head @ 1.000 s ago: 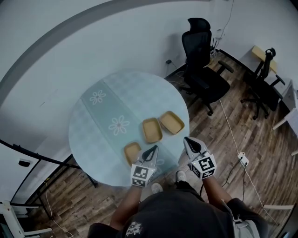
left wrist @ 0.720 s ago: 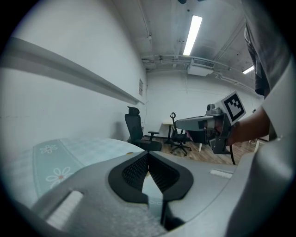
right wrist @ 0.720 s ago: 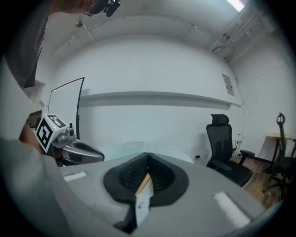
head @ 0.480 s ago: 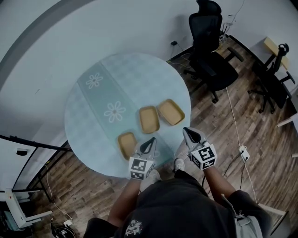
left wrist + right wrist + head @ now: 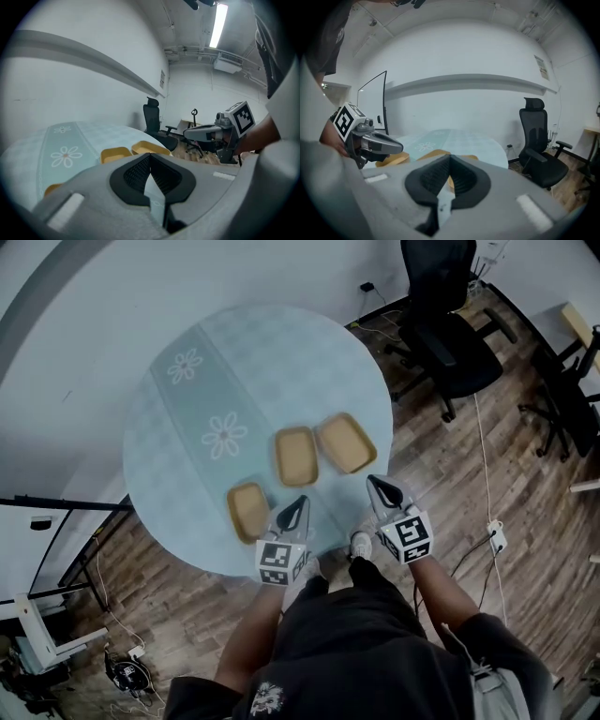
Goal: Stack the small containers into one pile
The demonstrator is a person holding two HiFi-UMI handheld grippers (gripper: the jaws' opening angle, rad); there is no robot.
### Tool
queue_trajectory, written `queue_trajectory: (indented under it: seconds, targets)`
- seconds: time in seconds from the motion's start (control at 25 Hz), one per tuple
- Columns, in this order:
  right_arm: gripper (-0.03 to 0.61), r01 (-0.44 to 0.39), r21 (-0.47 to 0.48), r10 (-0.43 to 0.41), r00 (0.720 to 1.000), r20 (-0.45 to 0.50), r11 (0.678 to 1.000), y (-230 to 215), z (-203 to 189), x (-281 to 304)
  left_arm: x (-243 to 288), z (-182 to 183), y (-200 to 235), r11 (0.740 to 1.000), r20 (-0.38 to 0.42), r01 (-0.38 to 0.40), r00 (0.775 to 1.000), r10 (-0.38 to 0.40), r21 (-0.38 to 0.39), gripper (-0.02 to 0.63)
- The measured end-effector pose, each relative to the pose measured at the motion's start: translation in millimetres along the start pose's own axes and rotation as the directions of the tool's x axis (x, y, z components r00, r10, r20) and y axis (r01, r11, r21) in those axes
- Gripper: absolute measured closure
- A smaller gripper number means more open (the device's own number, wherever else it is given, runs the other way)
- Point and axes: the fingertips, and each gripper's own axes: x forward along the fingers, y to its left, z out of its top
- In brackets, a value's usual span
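Three yellow containers [image 5: 296, 456] separate on round floral counter [image 5: 272, 362], just ahead of jaws. Left gripper [image 5: 300, 502], right gripper [image 5: 374, 482]: jaws closed, empty. Wood floor [image 5: 450, 484], office chair [image 5: 455, 338] beyond.

Closed left tool [image 5: 150, 155], yellow containers [image 5: 116, 153] beyond

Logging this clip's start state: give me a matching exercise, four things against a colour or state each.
Things:
1 left gripper
2 nearest container
3 chair
4 table

Descriptions:
A black, on the floor
B yellow, on the table
C shut, empty
D round, pale blue with flowers

Pairs: 1-C, 2-B, 3-A, 4-D
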Motion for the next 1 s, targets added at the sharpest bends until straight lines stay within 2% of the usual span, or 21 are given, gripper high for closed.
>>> queue_trajectory:
  seconds: [0.16, 0.4, 0.52, 0.76, 0.84, 1.0]
  targets:
    - [0.578, -0.049, 0.033, 0.049, 0.999, -0.007, 0.998, -3.6, -12.3, 8.1, 11.0, -12.4, -5.6, 1.000, -0.025, -0.012, 1.000, 0.012, -0.006, 0.608]
    - [0.568, -0.069, 0.093, 0.072, 0.997, -0.036, 0.993, -11.5, -38.3, 24.5, 26.0, -26.6, -6.7, 0.999, -0.047, -0.031, 0.998, 0.030, -0.027, 0.608]
    - [0.400, -0.059, 0.103, 0.066, 0.996, -0.066, 0.993, -16.4, -52.9, 31.6, 31.9, -32.1, -9.7, 0.999, -0.055, -0.037, 0.998, 0.035, -0.036, 0.609]
    - [0.163, -0.021, 0.105, 0.036, 0.989, -0.142, 0.994, -30.2, -84.1, 47.1, 37.5, -46.5, -12.9, 0.996, -0.084, -0.057, 0.995, 0.052, -0.061, 0.607]
    - [0.115, -0.007, 0.105, 0.025, 0.985, -0.172, 0.994, -36.7, -96.6, 55.5, 39.1, -50.8, -11.6, 0.996, -0.090, -0.065, 0.994, 0.059, -0.069, 0.609]
    - [0.062, 0.002, 0.096, 0.019, 0.976, -0.215, 0.995, -46.8, -115.3, 72.8, 42.7, -55.9, -8.9, 0.994, -0.100, -0.079, 0.992, 0.071, -0.077, 0.607]
